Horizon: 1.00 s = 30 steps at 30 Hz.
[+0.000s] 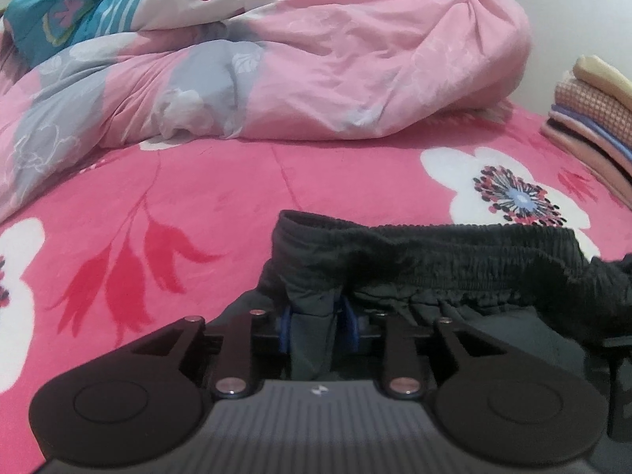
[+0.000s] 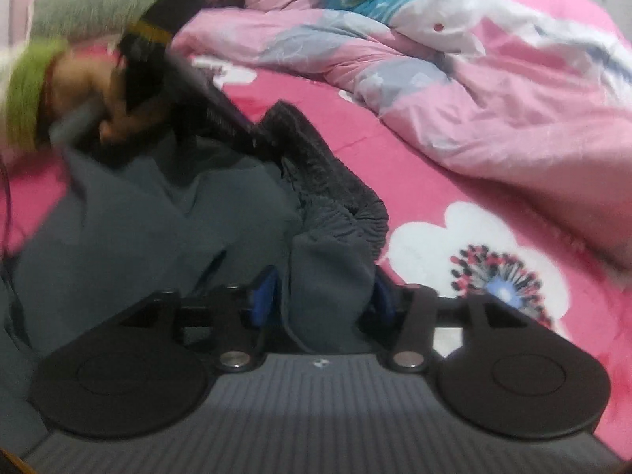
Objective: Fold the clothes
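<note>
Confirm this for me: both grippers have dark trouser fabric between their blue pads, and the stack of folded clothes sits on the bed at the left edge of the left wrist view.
One detail is wrong. The stack of folded clothes sits at the right edge of the left wrist view, not the left. The rest holds: the left gripper and the right gripper each have dark trouser fabric between their blue pads.

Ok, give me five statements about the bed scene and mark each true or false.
1. The left gripper has dark trousers fabric between its fingers. True.
2. The trousers lie on a plain white sheet. False: the bedspread is pink with flowers.
3. A stack of folded clothes sits at the right of the left wrist view. True.
4. The quilt is neatly folded. False: it lies bunched up.
5. The right gripper is clear of the trousers. False: fabric runs between its fingers.
</note>
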Available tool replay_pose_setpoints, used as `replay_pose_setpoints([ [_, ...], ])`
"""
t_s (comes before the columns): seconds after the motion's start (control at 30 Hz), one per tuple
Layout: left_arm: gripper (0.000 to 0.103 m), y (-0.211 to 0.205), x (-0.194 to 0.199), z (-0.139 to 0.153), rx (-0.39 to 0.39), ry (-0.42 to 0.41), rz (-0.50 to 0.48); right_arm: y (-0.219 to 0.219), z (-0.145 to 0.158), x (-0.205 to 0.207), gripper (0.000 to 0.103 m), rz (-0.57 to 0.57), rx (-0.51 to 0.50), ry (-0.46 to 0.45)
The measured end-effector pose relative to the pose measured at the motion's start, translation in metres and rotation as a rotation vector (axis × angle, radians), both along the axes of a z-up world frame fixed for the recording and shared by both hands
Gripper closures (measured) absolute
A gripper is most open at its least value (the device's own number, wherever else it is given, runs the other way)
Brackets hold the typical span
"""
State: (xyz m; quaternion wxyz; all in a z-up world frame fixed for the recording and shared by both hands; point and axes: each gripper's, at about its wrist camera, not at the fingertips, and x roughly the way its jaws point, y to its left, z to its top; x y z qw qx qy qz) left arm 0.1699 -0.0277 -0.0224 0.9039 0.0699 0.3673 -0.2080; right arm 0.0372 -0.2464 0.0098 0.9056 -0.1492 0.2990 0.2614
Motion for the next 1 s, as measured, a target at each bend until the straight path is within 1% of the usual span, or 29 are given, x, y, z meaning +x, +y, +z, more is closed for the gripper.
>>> replay_pose_setpoints([
  [0.07,0.074,-0.001,0.002,-0.002,0.004,0.004,0.005,-0.009,0.006,-0.001,0.047,-0.007,0.095,0.053],
  [0.13,0.074,0.002,0.004,-0.004,-0.003,0.01,0.015,-0.011,0.013,-0.01,0.047,0.004,0.157,0.069],
  [0.23,0.074,0.004,0.005,-0.005,-0.014,0.013,0.021,-0.006,0.024,-0.035,0.044,0.081,0.211,0.065],
  [0.33,0.074,0.003,0.005,-0.006,-0.006,0.006,0.022,0.0,0.033,-0.059,0.043,0.202,0.25,0.065],
  [0.4,0.074,0.001,0.005,-0.006,0.0,0.003,0.023,-0.002,0.041,-0.068,0.042,0.219,0.261,0.035],
  [0.43,0.074,0.001,0.006,-0.006,0.001,0.003,0.025,-0.008,0.045,-0.067,0.042,0.197,0.271,0.012],
  [0.5,0.074,0.0,0.006,-0.006,0.001,0.003,0.028,-0.027,0.052,-0.055,0.038,0.097,0.33,-0.01],
  [0.57,0.074,0.0,0.006,-0.006,0.003,0.004,0.03,-0.053,0.054,-0.033,0.038,-0.015,0.417,0.012],
  [0.63,0.074,-0.001,0.006,-0.006,0.006,0.004,0.03,-0.076,0.047,-0.008,0.038,-0.092,0.51,0.074],
  [0.7,0.074,-0.001,0.007,-0.007,0.009,0.002,0.032,-0.089,0.033,0.016,0.038,-0.134,0.581,0.18],
  [0.73,0.074,-0.001,0.007,-0.007,0.01,0.001,0.032,-0.091,0.027,0.025,0.038,-0.145,0.6,0.223],
  [0.77,0.074,-0.001,0.007,-0.007,0.011,-0.002,0.033,-0.087,0.021,0.03,0.038,-0.14,0.593,0.25],
  [0.8,0.076,-0.001,0.007,-0.007,0.012,-0.006,0.034,-0.08,0.016,0.033,0.039,-0.127,0.576,0.269],
  [0.83,0.077,-0.001,0.007,-0.008,0.012,-0.009,0.037,-0.071,0.013,0.031,0.04,-0.102,0.54,0.268],
  [0.87,0.08,-0.001,0.007,-0.009,0.013,-0.013,0.043,-0.061,0.012,0.027,0.044,-0.078,0.501,0.252],
  [0.9,0.085,-0.001,0.007,-0.009,0.014,-0.015,0.052,-0.051,0.011,0.022,0.055,-0.059,0.457,0.232],
  [0.93,0.087,-0.001,0.008,-0.009,0.014,-0.018,0.061,-0.04,0.011,0.015,0.064,-0.048,0.402,0.205],
  [0.97,0.09,-0.001,0.008,-0.009,0.011,-0.02,0.069,-0.034,0.012,0.01,0.085,-0.045,0.362,0.183],
  [1.0,0.091,0.0,0.009,-0.007,0.005,-0.023,0.076,-0.033,0.014,0.007,0.093,-0.057,0.343,0.168],
])
